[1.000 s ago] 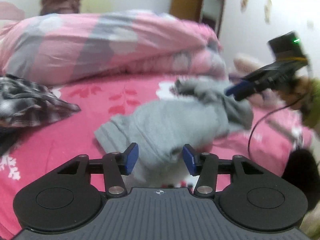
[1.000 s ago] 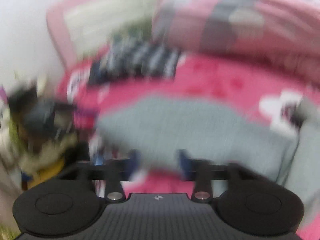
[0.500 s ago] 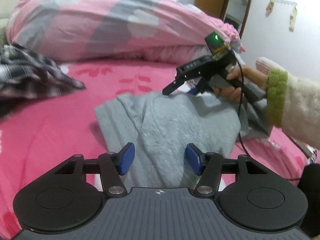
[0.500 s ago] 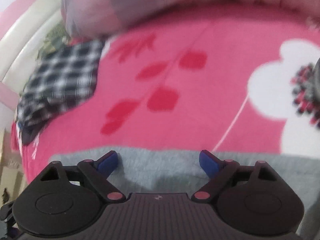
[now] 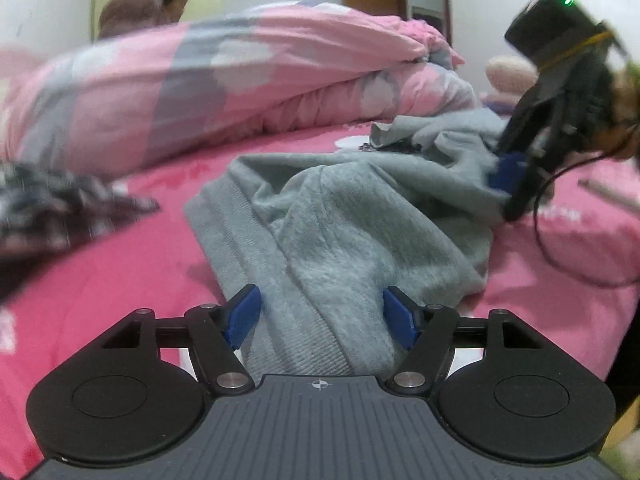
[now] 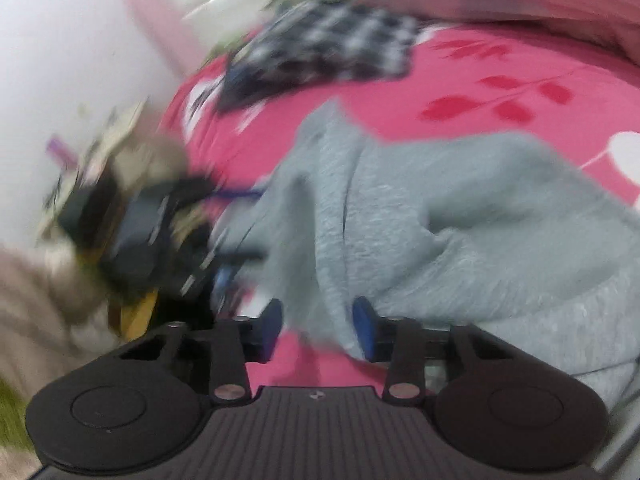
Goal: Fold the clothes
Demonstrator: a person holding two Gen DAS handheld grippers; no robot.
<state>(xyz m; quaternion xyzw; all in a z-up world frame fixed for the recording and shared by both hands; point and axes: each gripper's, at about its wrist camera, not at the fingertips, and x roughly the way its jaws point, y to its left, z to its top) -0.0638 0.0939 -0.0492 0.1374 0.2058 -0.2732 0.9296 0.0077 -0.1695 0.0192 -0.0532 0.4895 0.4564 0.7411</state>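
left view: the grey top (image 5: 344, 216) lies bunched on the pink bed (image 5: 120, 288), mid frame. the left tongs (image 5: 320, 316) have just been opening around its near end, pads not pressing, ready to grab.
right view: the right tongs (image 6: 318, 330) have just been closing and pinch a fold of the top, likely to lift it over.

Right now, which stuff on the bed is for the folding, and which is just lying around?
For the folding:
grey garment
left gripper, open around its hem
right gripper, closing on a fold of it

Just lying around:
checked cloth
pink duvet
pink bedsheet
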